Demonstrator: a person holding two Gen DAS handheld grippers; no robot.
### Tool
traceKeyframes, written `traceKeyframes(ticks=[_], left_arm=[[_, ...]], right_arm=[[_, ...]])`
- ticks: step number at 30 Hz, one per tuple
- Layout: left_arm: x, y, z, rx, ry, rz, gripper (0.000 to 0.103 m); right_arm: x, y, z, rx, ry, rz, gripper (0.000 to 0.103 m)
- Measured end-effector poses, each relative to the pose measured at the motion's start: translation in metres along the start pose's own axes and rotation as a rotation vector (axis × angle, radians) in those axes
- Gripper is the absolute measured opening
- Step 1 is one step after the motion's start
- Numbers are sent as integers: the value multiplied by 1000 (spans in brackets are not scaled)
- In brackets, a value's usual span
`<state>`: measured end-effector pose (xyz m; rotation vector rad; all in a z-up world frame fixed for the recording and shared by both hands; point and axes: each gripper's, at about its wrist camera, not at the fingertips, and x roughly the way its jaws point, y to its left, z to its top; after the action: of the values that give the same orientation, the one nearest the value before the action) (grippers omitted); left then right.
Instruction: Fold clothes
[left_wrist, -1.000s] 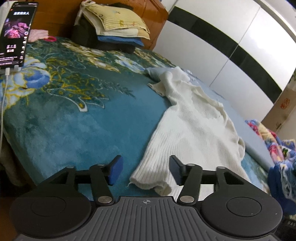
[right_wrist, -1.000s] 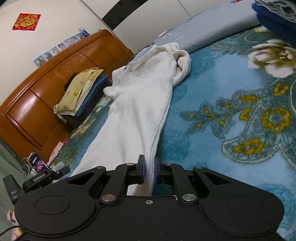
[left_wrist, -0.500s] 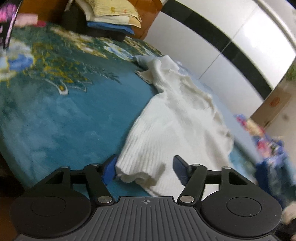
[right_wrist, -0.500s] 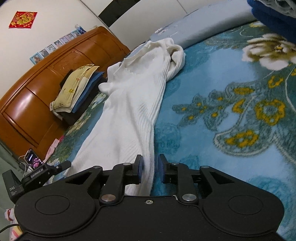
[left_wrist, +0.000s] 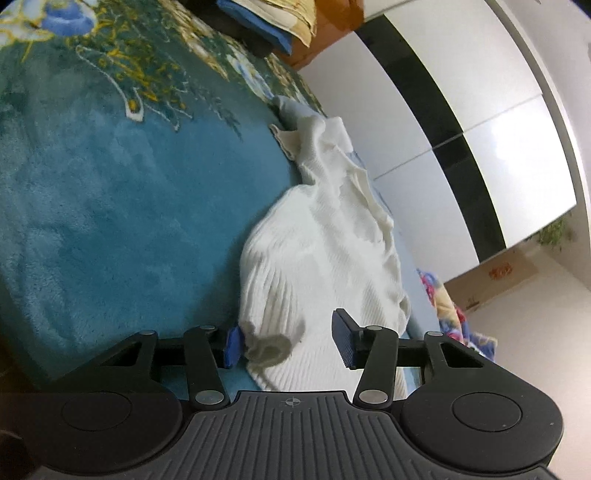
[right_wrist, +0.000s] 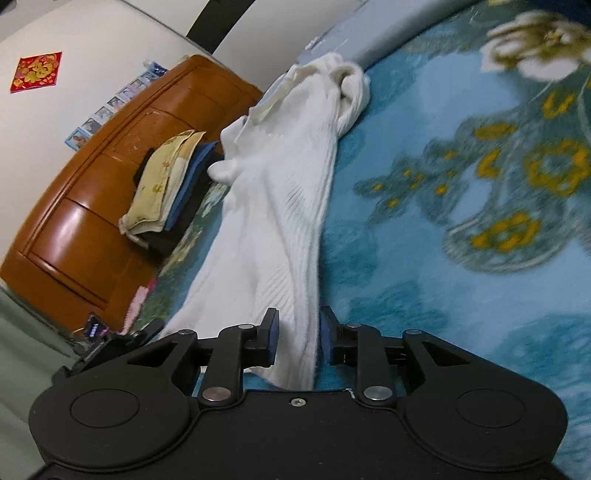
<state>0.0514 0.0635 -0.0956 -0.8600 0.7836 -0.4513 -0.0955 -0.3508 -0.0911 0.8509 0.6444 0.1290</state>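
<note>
While the white sweater lies stretched along the bed, your left tool gapes wide around its hem; your right tool stands narrowly parted, unclamped; close both before lifting.

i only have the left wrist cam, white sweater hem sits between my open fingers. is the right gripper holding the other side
Observer: No. The right gripper is open. The white sweater edge runs between its fingers, unclamped.
Operator: how does that side look further up
Observer: It ends in a rumpled bunch at the far end, next to the grey sheet.
Operator: whats right of the sweater
Observer: The floral blanket lies beside it there. The far corner is too blurred to read.
</note>
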Motion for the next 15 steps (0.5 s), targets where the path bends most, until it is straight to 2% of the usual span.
traceKeyframes(ticks=[1, 6, 11, 12, 13, 15], left_arm=[[1, 2, 0, -22, -7, -1, 26], [5, 4, -1, -37, -29, 9, 13], [-6, 0, -1, -28, -75, 21, 11], [-9, -2, 0, -27, -84, 16, 10], [-11, -5, 1, -25, -94, 11, 10], [-19, -10, 2, -20, -115, 2, 10]], right_arm=[[2, 0, 0, 10, 4, 9, 26], [10, 3, -2, 29, 30, 41, 27], [8, 4, -1, 27, 45, 38, 25], [8, 4, -1, 22, 50, 36, 22], [8, 4, -2, 16, 56, 34, 13], [4, 4, -2, 20, 45, 32, 11]])
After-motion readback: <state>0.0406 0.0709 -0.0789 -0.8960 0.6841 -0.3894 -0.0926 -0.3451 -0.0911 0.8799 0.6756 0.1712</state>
